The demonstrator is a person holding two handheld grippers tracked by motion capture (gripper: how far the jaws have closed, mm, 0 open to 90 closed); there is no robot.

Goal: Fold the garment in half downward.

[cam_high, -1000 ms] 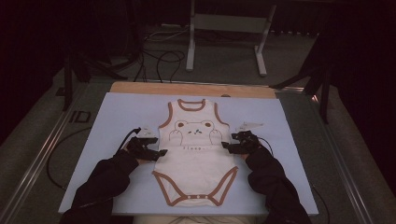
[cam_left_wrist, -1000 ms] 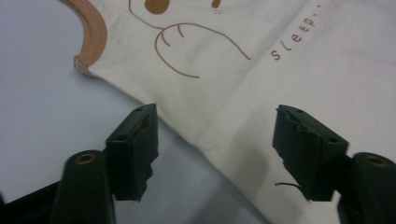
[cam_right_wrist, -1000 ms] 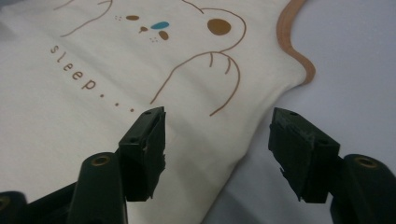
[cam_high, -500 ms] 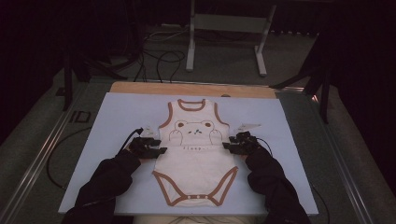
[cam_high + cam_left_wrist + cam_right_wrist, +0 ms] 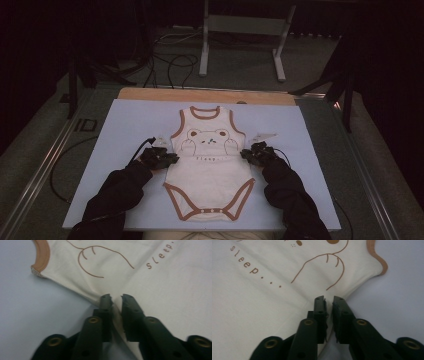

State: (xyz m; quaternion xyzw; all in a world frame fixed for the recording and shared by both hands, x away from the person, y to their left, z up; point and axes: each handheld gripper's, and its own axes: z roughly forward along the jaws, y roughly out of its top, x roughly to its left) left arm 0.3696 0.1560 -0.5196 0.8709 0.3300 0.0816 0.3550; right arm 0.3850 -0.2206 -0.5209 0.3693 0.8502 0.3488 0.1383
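Cream bodysuit (image 5: 209, 165) lies flat on the blue tabletop (image 5: 125, 125), seen whole from the high view. Close up, the left tongs (image 5: 116, 298) and right tongs (image 5: 329, 299) have just closed, each pinching a side seam fold below an armhole.

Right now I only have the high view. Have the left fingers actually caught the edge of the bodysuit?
Observer: Yes, the fingers of the left gripper have just been closing, and a fold of the bodysuit at its side edge is pinched between them.
Operator: And the right?
Observer: The right gripper has just closed likewise, with fabric bunched between its fingers, near the brown armhole trim.
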